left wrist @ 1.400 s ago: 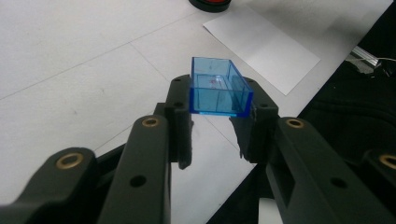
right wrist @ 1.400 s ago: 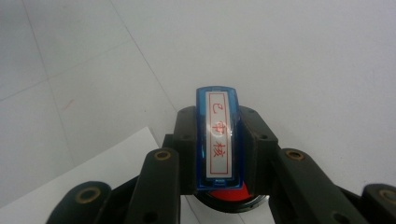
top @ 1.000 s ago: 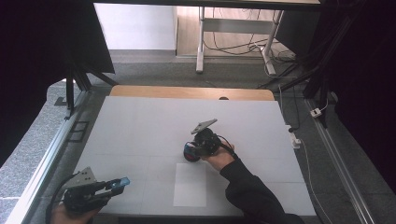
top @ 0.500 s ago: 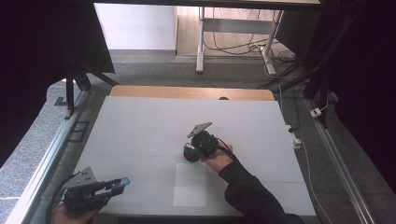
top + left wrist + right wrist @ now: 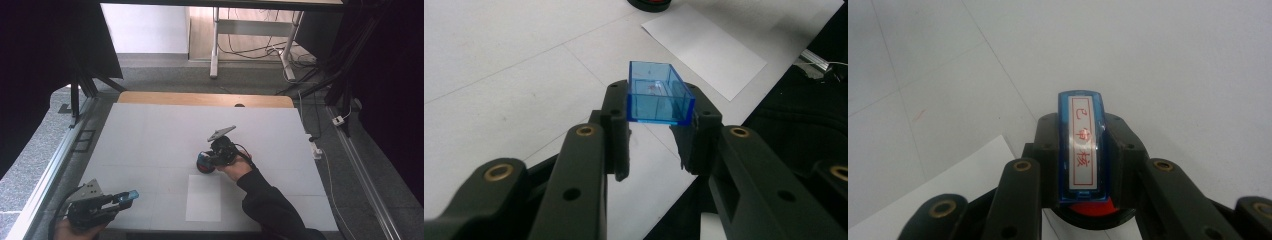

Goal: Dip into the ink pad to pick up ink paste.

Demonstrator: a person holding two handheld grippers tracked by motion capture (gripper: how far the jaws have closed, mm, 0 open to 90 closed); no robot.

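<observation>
My left gripper [image 5: 656, 112] is shut on a clear blue plastic cap [image 5: 658, 94], held just above the table near its front left corner; in the high view this gripper [image 5: 120, 200] carries the cap [image 5: 131, 194] at its tip. My right gripper [image 5: 1082, 167] is shut on a blue stamp [image 5: 1081, 125] with a white label printed in red characters. Under the stamp lies a round black ink pad [image 5: 1095, 214] with a red centre. In the high view the right gripper [image 5: 212, 159] points down at the ink pad [image 5: 203, 166] at mid-table.
A white sheet of paper [image 5: 203, 197] lies flat just in front of the ink pad, between the two hands. The white table top [image 5: 150, 140] has a wooden strip along its far edge. Metal rails run along both sides.
The right gripper with the stamp has shifted only slightly over the ink pad. The left gripper and its cap stay where they were.
</observation>
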